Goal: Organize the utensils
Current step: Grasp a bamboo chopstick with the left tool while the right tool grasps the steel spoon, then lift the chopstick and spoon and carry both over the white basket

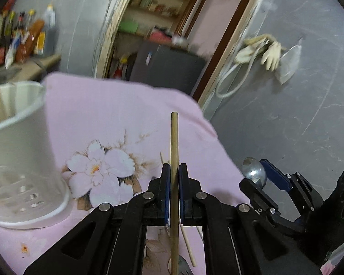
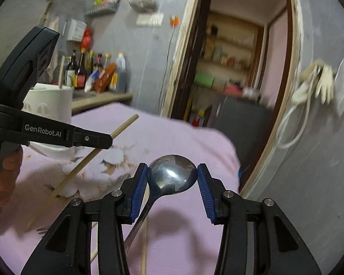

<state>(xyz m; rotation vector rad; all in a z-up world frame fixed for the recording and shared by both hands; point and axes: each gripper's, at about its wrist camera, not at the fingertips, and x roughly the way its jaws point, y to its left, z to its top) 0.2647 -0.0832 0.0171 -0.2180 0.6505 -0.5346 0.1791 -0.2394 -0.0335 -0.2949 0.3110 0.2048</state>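
Left wrist: chopstick [image 1: 174, 142] clamped beside holder [image 1: 23, 151].

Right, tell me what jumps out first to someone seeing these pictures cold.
First, the metal spoon, its bowl clamped between the blue pads of the right gripper above the pink flowered cloth. Next, the chopstick pinched upright in the left gripper. At far left stands the white utensil holder, one chopstick already inside.
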